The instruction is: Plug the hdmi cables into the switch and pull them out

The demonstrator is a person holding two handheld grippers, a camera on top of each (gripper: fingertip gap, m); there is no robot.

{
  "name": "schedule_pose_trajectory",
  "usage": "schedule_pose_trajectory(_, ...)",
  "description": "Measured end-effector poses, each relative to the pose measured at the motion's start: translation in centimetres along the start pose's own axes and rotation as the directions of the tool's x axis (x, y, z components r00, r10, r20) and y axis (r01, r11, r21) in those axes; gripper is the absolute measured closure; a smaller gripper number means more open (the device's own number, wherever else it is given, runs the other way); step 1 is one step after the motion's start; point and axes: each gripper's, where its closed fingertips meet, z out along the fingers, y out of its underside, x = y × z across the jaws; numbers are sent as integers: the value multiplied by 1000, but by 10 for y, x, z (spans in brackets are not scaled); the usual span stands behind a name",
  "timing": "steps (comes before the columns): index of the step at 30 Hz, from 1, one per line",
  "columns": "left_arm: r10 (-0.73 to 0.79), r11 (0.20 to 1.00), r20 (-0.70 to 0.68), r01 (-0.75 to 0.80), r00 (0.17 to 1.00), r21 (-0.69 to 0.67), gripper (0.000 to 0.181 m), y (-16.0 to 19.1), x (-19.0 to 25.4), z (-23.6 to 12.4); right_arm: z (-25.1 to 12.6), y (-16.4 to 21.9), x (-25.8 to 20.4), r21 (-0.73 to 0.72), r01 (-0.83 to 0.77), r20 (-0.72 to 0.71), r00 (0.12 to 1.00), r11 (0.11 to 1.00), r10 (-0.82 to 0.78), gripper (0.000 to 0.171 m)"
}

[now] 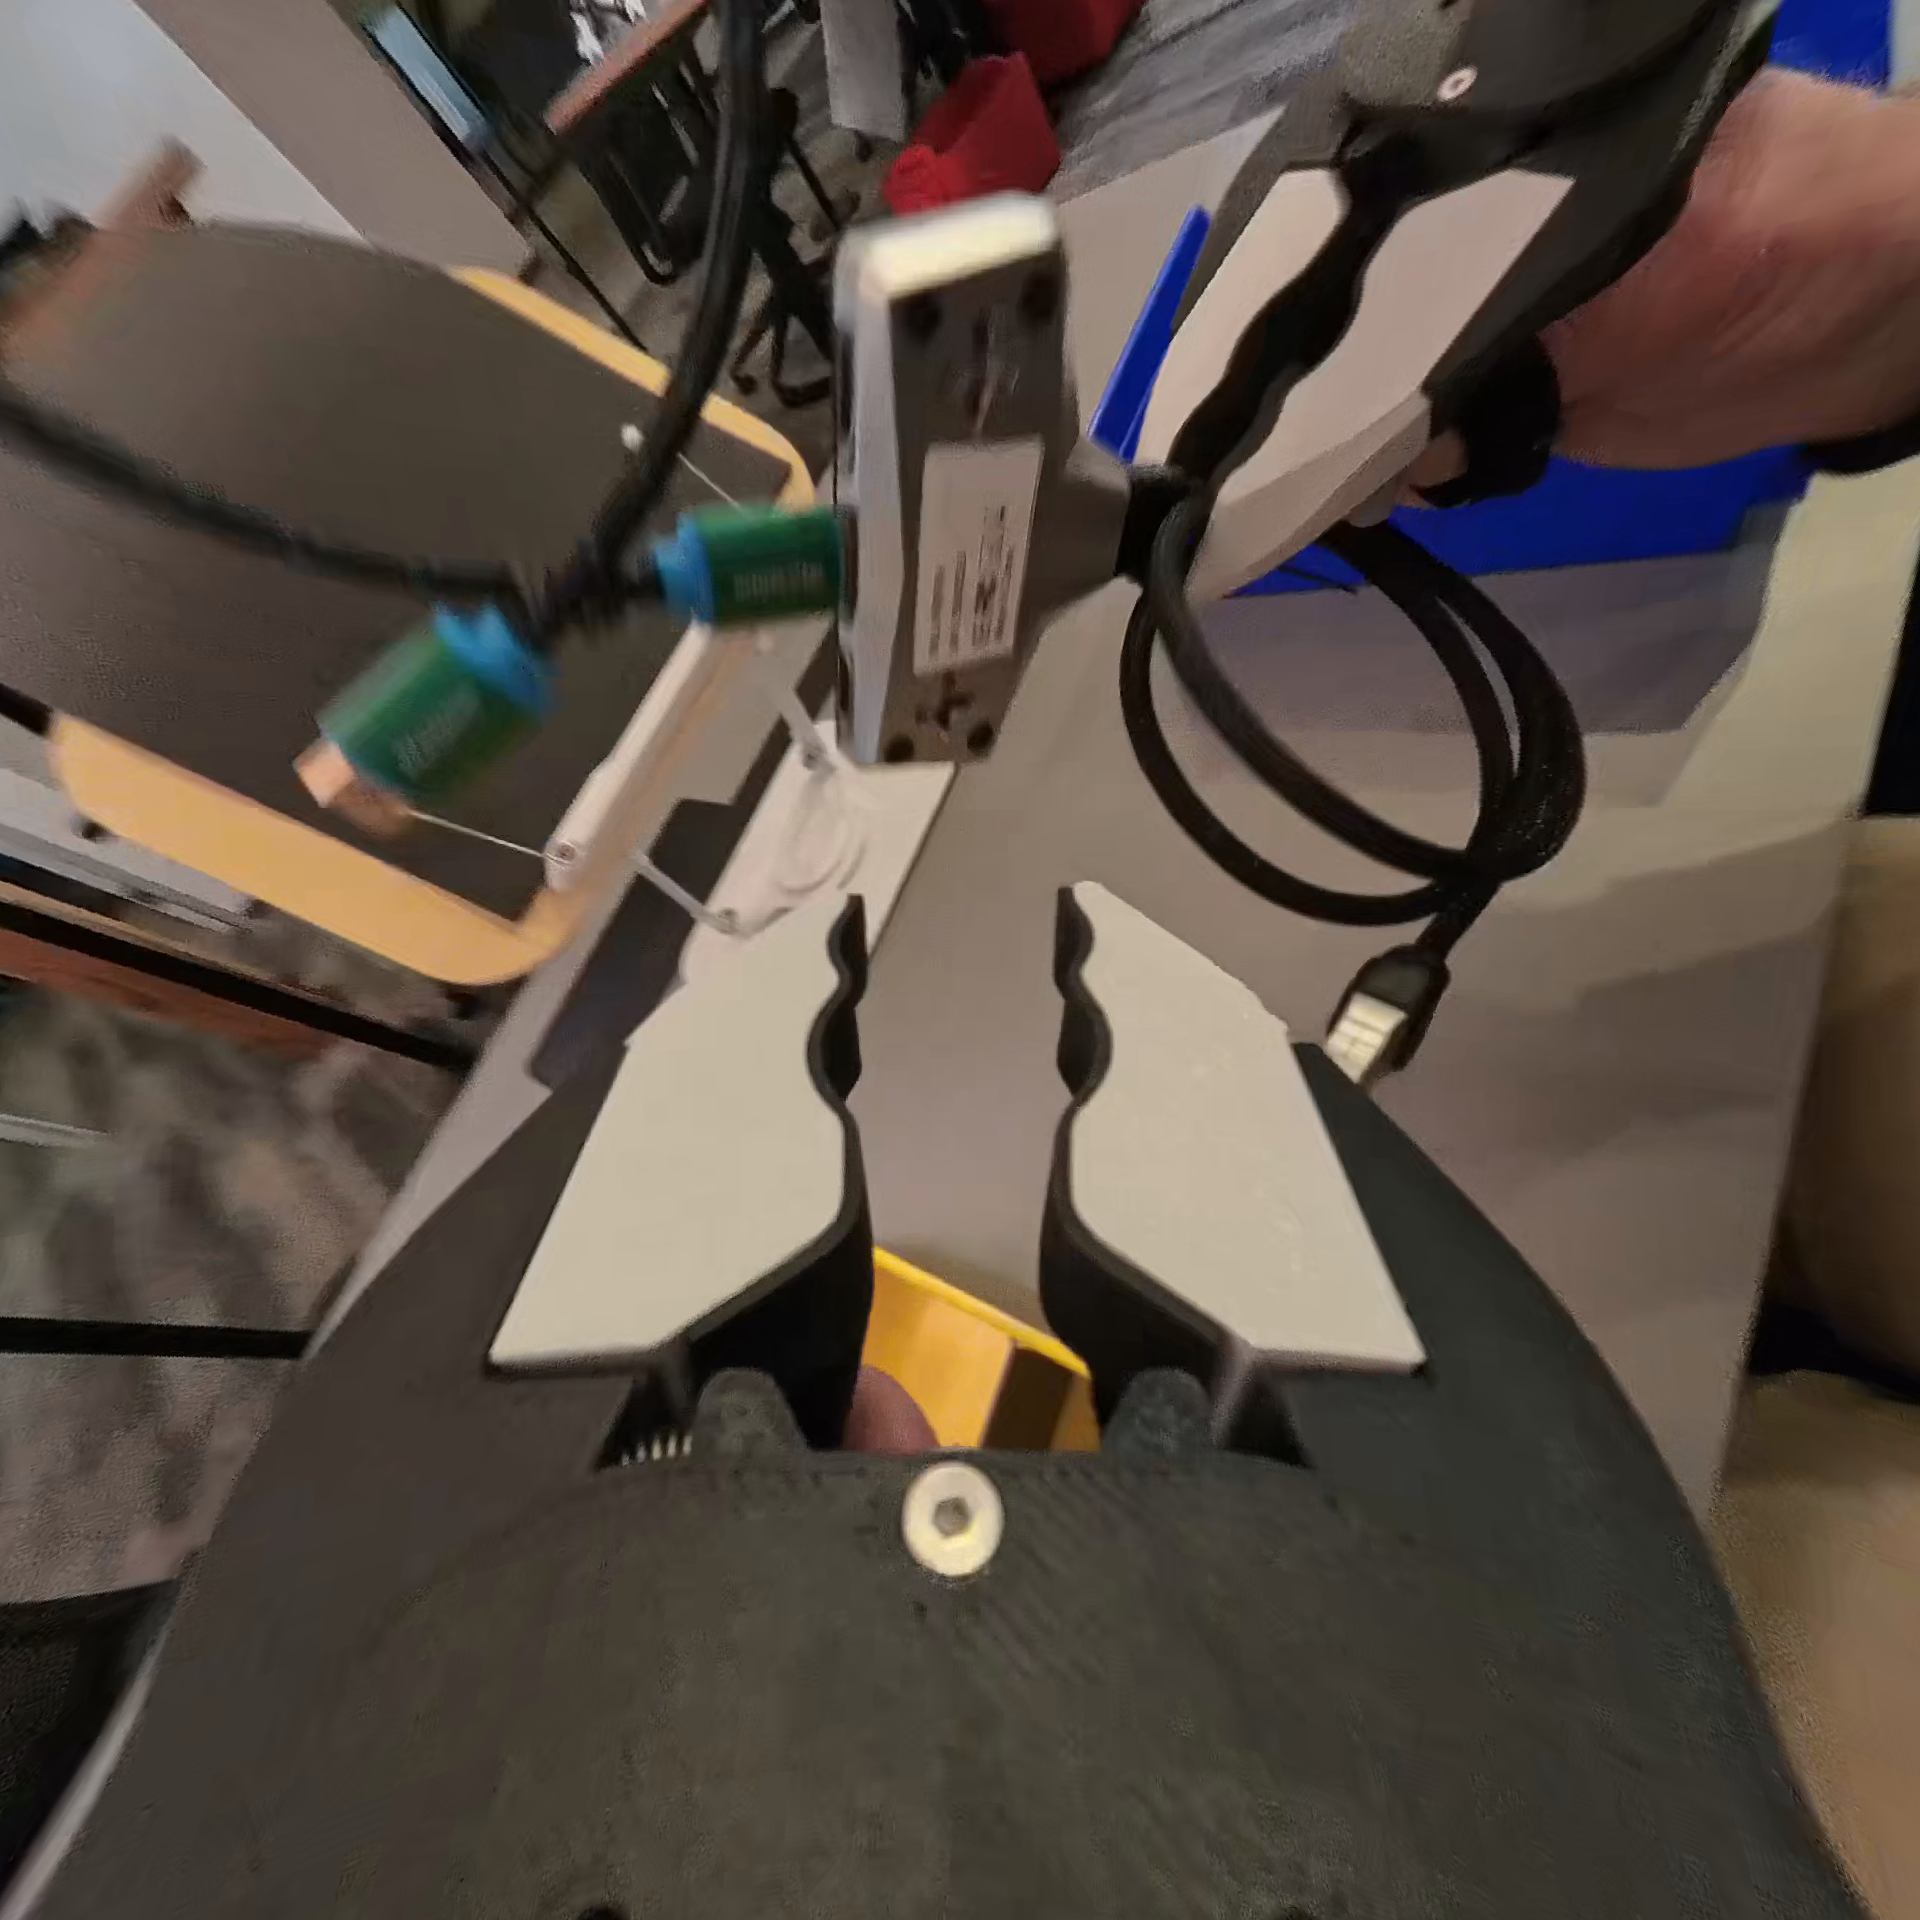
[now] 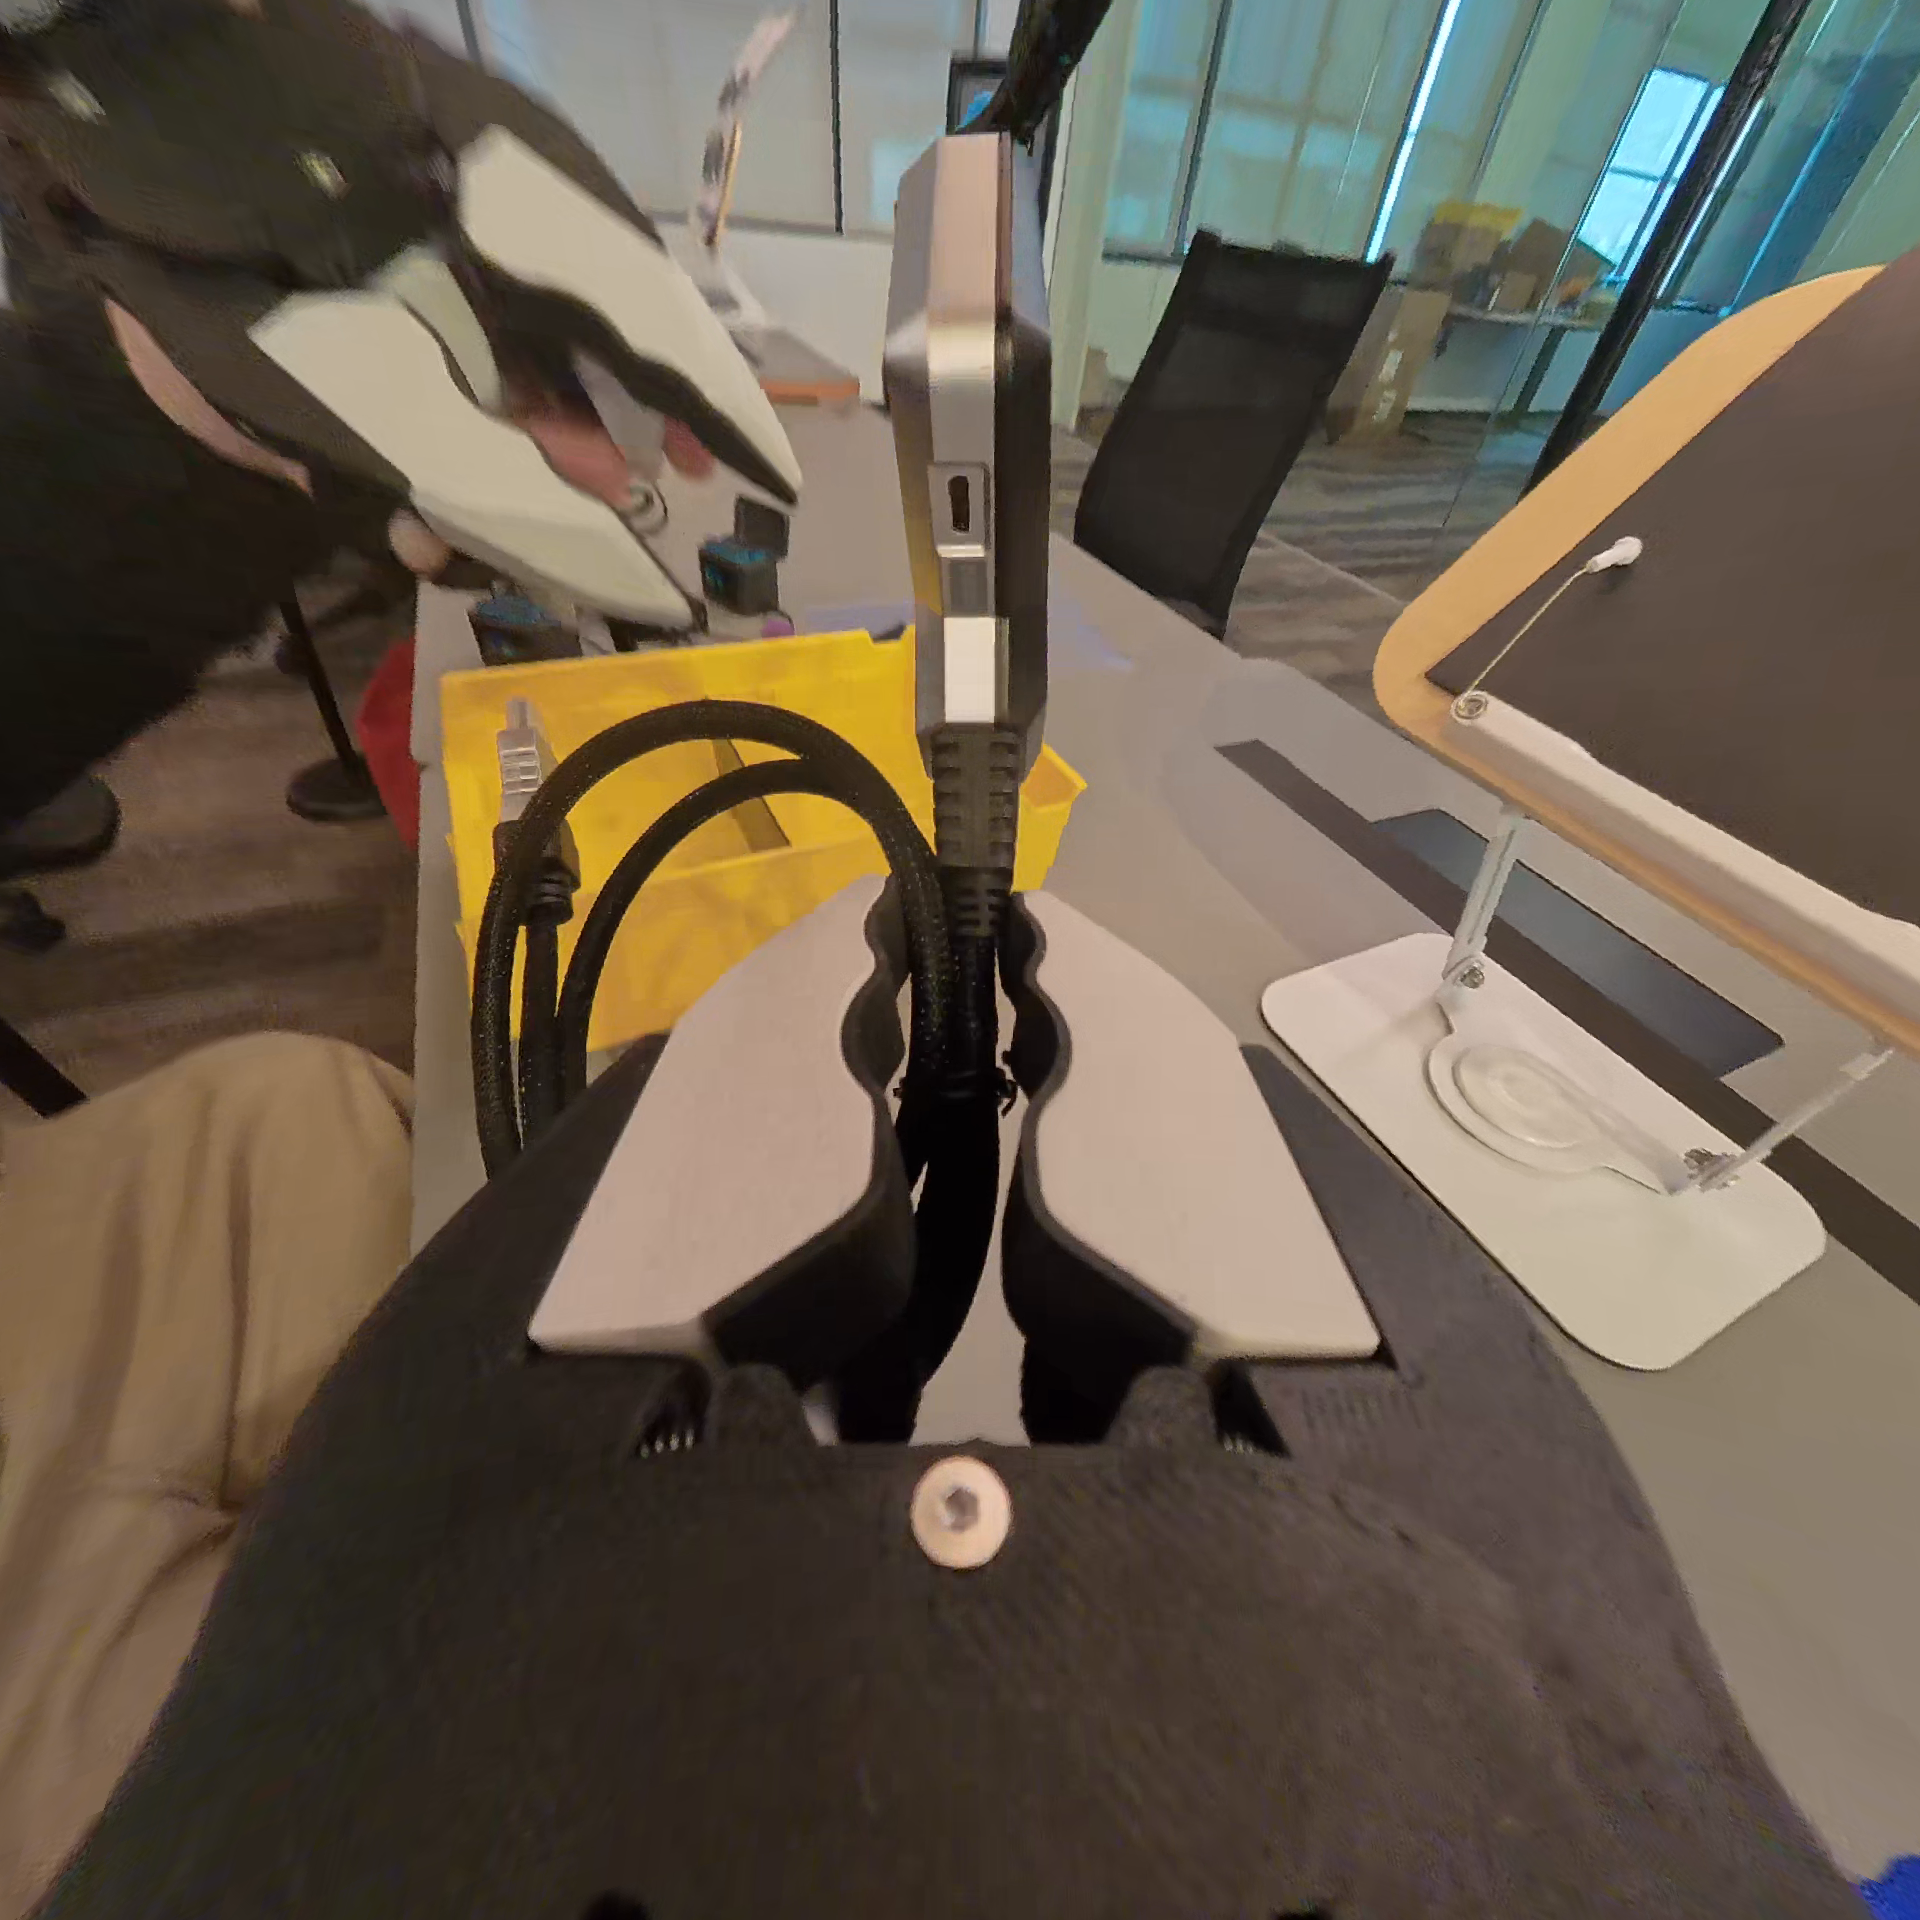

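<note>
The grey HDMI switch [image 1: 956,468] hangs in the air, upright in the right wrist view [image 2: 966,416]. My right gripper [image 2: 961,914] is shut on the switch's own black cable [image 2: 971,831] just below the box; it also shows in the left wrist view [image 1: 1164,520]. The cable's loop and silver plug [image 1: 1382,1008] dangle free. One green-and-blue HDMI plug [image 1: 769,566] sits in the switch's side. A second green plug [image 1: 426,717] hangs loose to its left. My left gripper [image 1: 961,935] is open and empty, below the switch.
A yellow bin [image 2: 727,727] stands on the grey table [image 2: 1195,810]. A white stand base [image 2: 1507,1143] carries a dark panel with a tan rim [image 2: 1683,582] at the right. A blue bin [image 1: 1621,509] is behind. A hand [image 1: 1766,291] holds the right gripper. About 11 cm separates my left fingertips from my right.
</note>
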Motion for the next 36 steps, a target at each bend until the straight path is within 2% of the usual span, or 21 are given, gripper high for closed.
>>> schedule_pose_trajectory(5, -197, 968, -126, 214, 972, 135, 134, 0, 1, 9, -8, -14, 3, 123, -113, 46, 993, 986, 108, 155)
schedule_pose_trajectory(7, -281, 928, -194, 318, 940, 195, 131, -5, 3, 14, -8, -16, 2, 149, -131, 53, 991, 980, 125, 156)
schedule_pose_trajectory(10, -376, 829, -356, 482, 856, 285, 124, -18, 11, 14, -5, -17, -1, 165, -155, 79, 986, 974, 144, 156)
schedule_pose_trajectory(13, -428, 782, -388, 550, 816, 294, 120, -16, 12, 24, -4, -21, -9, 205, -205, 156, 972, 957, 175, 156)
schedule_pose_trajectory(16, -477, 707, -431, 626, 766, 330, 121, -18, 15, 30, 0, -22, -17, 215, -240, 210, 958, 947, 195, 156)
schedule_pose_trajectory(20, -528, 559, -523, 738, 669, 380, 121, -27, 12, 30, 9, -19, -29, 209, -271, 271, 939, 940, 210, 156)
schedule_pose_trajectory(26, -549, 455, -550, 777, 629, 435, 141, -35, 9, 26, 23, -9, -43, 178, -298, 342, 912, 938, 225, 155)
schedule_pose_trajectory(31, -533, 423, -551, 766, 642, 484, 148, -43, 6, 18, 29, -1, -52, 134, -307, 407, 884, 942, 230, 155)
schedule_pose_trajectory(36, -491, 535, -486, 690, 723, 488, 159, -42, 13, 22, 34, 15, -52, 56, -311, 436, 862, 949, 257, 153)
